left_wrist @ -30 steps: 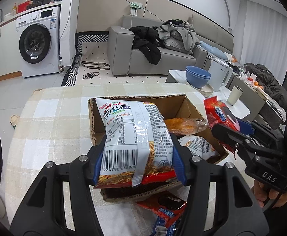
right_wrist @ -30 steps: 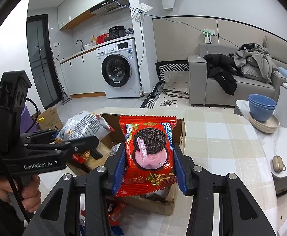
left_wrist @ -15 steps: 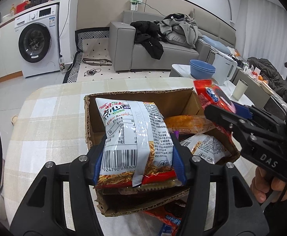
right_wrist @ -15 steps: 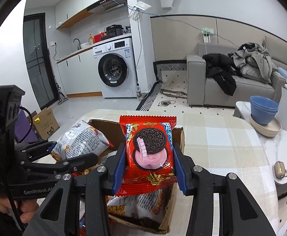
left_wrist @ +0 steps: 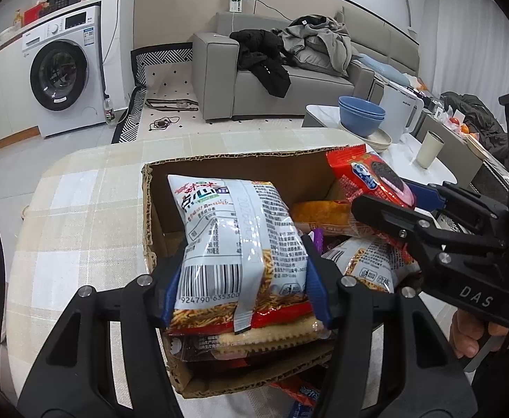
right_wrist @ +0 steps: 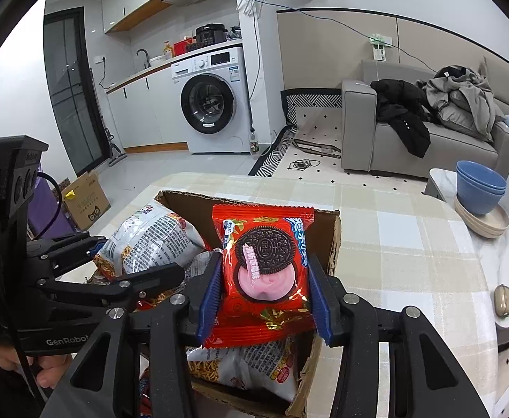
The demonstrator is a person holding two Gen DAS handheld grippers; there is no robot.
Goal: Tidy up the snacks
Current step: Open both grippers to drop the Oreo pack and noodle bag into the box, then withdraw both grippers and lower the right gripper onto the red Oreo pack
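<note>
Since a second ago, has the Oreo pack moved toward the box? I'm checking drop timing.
Yes. The Oreo pack now hangs over the open box; earlier it sat short of it, with the box's far wall behind.

The noodle bag (left_wrist: pixel 240 244) hides much of the inside of the box (left_wrist: pixel 198 170). Under the bag lies a cracker pack (left_wrist: pixel 254 339), and only its near edge shows. In front of the box, red and blue wrappers (left_wrist: pixel 303 395) are cut off by the bottom edge. The cookie pack (right_wrist: pixel 263 271) hides the box floor behind it. The small print on the bags is too tiny to read.
</note>
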